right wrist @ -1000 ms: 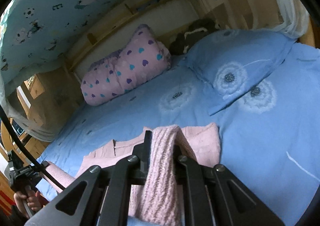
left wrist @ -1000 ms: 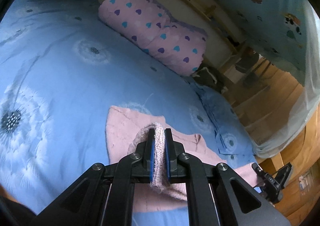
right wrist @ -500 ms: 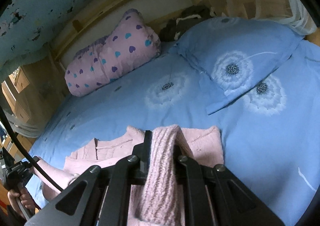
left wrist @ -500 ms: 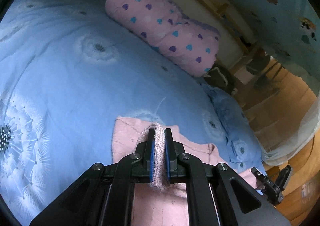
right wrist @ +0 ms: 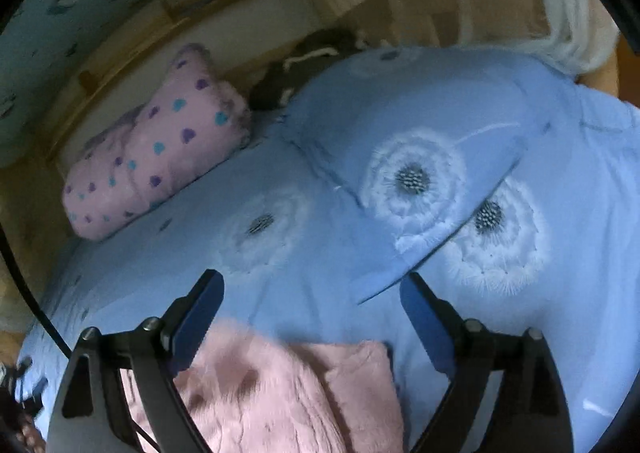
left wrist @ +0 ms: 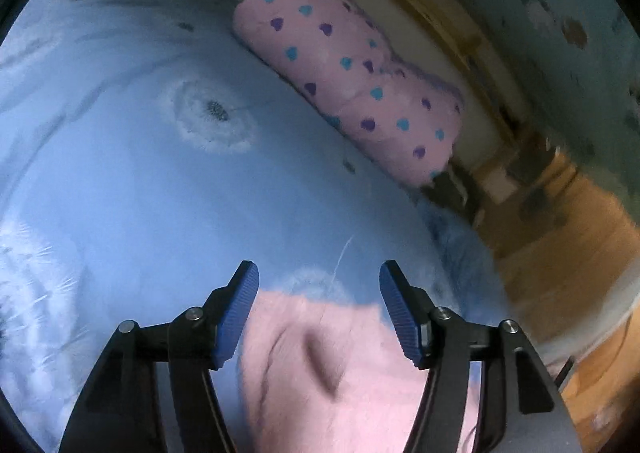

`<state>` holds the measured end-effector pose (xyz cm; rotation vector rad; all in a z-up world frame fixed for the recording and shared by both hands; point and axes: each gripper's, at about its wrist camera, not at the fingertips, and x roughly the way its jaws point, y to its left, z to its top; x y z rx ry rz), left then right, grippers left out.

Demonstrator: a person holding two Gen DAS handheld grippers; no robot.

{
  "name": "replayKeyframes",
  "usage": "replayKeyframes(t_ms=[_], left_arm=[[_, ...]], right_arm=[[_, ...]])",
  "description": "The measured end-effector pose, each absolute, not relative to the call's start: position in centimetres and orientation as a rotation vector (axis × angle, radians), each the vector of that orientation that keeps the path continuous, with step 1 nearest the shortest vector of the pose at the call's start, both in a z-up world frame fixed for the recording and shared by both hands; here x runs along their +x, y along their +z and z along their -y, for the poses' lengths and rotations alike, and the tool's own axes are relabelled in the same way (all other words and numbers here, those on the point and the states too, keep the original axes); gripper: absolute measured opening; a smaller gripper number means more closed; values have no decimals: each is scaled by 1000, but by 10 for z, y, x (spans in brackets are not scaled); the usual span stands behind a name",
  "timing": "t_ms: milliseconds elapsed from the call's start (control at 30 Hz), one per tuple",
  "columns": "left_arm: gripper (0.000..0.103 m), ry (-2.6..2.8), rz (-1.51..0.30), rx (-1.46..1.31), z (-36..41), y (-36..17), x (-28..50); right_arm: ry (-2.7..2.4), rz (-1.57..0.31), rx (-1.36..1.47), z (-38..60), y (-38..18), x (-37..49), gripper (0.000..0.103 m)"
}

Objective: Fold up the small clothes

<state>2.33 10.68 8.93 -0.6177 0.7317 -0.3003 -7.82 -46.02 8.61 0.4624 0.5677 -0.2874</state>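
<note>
Fingers [left wrist: 240, 305] of both grippers spread wide above pink sweater [left wrist: 332, 381] on blue bedspread [left wrist: 168, 205].

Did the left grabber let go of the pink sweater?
Yes. The left gripper had pinched the pink sweater; now its jaws stand wide apart, and the sweater lies on the blue bedsheet.

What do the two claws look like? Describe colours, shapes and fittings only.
Left claw: matte black angular linkage arms with silver pivot pins, ending in ribbed blue pads. Right claw: same black frame and silver pins, with darker-looking blue pads; a thin black cable curves along its left.
</note>
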Motion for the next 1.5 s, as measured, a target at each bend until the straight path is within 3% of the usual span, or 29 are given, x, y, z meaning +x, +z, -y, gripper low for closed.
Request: replayKeyframes(t_ms=[233, 600, 767, 833, 967, 1033, 1067, 1100, 1167, 1233, 1267, 1500], left_arm=[[43, -420, -830, -353, -64, 79, -25], [38, -350, -970, -341, -63, 51, -58], [38, -320, -920, -628, -120, 26, -100], [38, -388, -892, -761, -139, 17, -109], [56, -570, -907, -867, -144, 13, -98], [56, -603, -948, -927, -140, 4, -83], [51, -587, -989, -936, -135, -3, -73], [29, -560, -1014, -925, -132, -6, -68], [0, -463, -1047, -888, -126, -10, -65], [0, -441, -1022, -895, -125, -11, -71], [0, -442, -990, -895, -127, -8, -77], [0, -533, -927, -966, -142, -3, -115]], right_arm=[[-202, -674, 320, 429, 80, -96, 93], [-293, -776, 384, 415, 67, -161, 93], [-349, -789, 536, 431, 44, -196, 94], [-305, -804, 666, 435, 28, -203, 100], [-260, -801, 701, 430, 13, -196, 101], [-236, -782, 732, 427, 10, -190, 101], [-214, -762, 761, 427, 9, -189, 98], [-178, -744, 795, 426, 7, -186, 91], [-131, -765, 808, 419, 2, -175, 77], [-132, -792, 741, 411, 0, -168, 44], [-110, -798, 757, 411, -2, -169, 35], [-29, -682, 781, 409, 19, -211, 29]])
